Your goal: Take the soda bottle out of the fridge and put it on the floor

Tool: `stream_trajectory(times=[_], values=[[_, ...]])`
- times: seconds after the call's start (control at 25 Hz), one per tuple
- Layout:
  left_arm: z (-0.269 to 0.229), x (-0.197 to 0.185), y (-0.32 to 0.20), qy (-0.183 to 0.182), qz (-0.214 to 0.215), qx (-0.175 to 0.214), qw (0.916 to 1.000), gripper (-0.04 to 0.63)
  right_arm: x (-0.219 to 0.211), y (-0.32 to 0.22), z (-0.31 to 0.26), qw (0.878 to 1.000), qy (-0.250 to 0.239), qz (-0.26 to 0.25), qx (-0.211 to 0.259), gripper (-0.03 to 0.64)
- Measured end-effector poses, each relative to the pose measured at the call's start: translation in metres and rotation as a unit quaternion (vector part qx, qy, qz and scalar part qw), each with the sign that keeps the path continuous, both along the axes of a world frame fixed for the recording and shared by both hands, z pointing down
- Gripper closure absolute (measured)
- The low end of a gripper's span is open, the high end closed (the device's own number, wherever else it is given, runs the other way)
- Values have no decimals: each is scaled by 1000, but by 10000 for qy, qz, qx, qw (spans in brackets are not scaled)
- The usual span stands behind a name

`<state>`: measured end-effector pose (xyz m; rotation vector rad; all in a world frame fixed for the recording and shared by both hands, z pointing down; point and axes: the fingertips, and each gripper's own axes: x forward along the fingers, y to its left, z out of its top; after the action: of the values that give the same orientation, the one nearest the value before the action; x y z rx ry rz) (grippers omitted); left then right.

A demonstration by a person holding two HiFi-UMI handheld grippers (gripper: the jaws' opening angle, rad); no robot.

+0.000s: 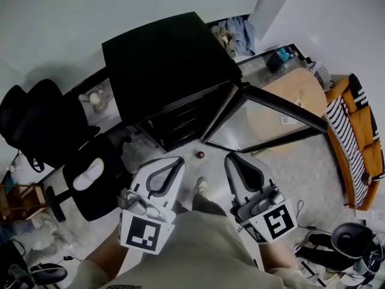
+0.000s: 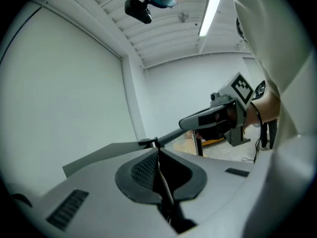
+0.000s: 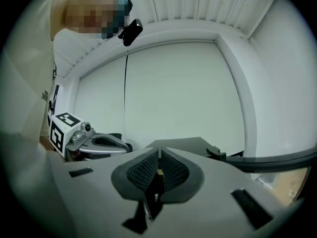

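Observation:
A black mini fridge (image 1: 162,59) stands on the floor with its glass door (image 1: 264,122) swung open to the right. In front of the opening, a small red-topped thing (image 1: 200,155) stands on the floor; it looks like the soda bottle seen from above. My left gripper (image 1: 175,161) and right gripper (image 1: 231,156) hover side by side above the floor, one on each side of it, not touching it. Both are shut with nothing between their pads (image 2: 146,168) (image 3: 174,171). The gripper views look up at walls and ceiling, and each shows the other gripper (image 2: 185,123) (image 3: 124,146).
A black office chair (image 1: 36,122) stands at the left. A round wooden table (image 1: 295,95) and an orange striped sofa (image 1: 361,137) are at the right. Cables and a black round device (image 1: 352,239) lie at the lower right. My shoe (image 1: 201,188) is between the grippers.

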<state>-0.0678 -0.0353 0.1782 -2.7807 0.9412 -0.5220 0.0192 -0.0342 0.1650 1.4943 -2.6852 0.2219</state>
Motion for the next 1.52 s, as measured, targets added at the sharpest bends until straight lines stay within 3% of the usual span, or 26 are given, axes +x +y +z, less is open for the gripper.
stream_trajectory(times=[0.32,0.72,1.04,1.52], values=[[-59,-20,14,215,-192,361,9989,584,-18,15,-62,9984,-137,-313,458,611],[-84,-54,19,383,-657,469,9960,584,-32,19,-108,9940,-177,-488,959,620],[-80,-59,6,374,-813,417,9951,584,-41,8,-111,9928,-190,-667,977,620],[-79,-63,-13,484,-935,335,9939,584,-36,-11,-108,9938,-42,-478,1007,620]])
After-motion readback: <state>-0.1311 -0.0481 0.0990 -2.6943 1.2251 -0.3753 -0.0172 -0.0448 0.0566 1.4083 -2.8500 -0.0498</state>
